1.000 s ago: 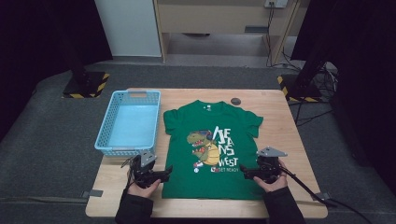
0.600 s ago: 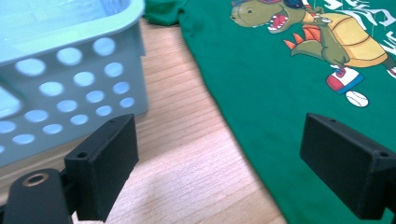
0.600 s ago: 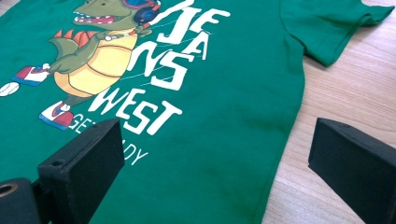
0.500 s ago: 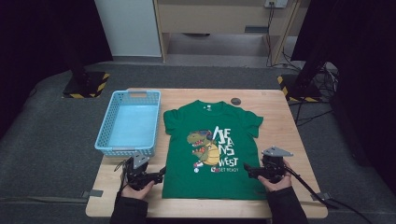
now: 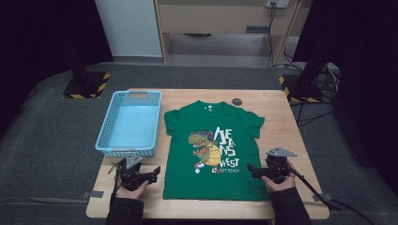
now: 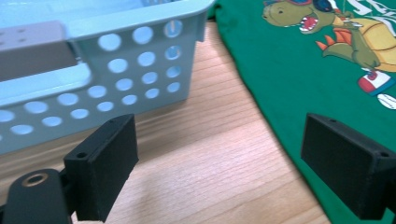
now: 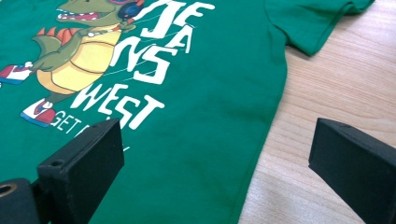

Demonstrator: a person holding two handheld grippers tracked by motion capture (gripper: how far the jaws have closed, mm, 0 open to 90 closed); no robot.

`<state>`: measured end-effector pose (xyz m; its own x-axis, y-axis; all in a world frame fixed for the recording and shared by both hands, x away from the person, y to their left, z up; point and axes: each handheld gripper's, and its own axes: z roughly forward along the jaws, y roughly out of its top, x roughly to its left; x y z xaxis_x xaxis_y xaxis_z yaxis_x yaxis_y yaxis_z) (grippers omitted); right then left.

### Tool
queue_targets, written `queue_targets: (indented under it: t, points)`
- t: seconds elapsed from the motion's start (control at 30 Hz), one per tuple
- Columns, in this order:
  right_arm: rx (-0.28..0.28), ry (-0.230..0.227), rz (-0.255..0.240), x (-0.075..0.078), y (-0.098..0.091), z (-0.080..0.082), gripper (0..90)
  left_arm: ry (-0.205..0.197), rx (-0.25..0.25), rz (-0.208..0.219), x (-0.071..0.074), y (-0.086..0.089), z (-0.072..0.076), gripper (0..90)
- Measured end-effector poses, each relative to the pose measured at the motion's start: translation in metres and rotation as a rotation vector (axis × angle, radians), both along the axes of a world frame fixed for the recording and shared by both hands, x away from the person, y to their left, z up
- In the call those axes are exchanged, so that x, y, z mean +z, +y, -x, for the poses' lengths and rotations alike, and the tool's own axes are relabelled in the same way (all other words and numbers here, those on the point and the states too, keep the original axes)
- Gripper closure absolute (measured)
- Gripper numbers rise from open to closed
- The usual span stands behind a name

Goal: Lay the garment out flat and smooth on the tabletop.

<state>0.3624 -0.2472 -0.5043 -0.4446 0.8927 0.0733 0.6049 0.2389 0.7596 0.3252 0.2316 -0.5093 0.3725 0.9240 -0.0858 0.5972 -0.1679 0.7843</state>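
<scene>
Shirt (image 5: 213, 147) spread flat, print up, on worktop centre, hem at near edge; likely laid out for folding. Basket (image 5: 129, 124) set at left edge. Left gripper (image 5: 152, 173) and right gripper (image 5: 251, 169) held wide open, flanking lower side seams, nothing gripped.
</scene>
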Motion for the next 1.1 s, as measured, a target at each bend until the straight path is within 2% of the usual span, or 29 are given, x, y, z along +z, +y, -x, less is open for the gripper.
queue_targets:
  t: [0.47, 1.1]
  points:
    - [-0.028, 0.024, 0.001, -0.006, -0.011, -0.004, 3.0, 0.006, 0.046, 0.005, -0.002, 0.018, 0.002, 10.1]
    - [-0.078, 0.049, -0.01, -0.012, -0.031, -0.008, 3.0, 0.019, 0.07, -0.003, -0.006, 0.032, 0.005, 9.1]
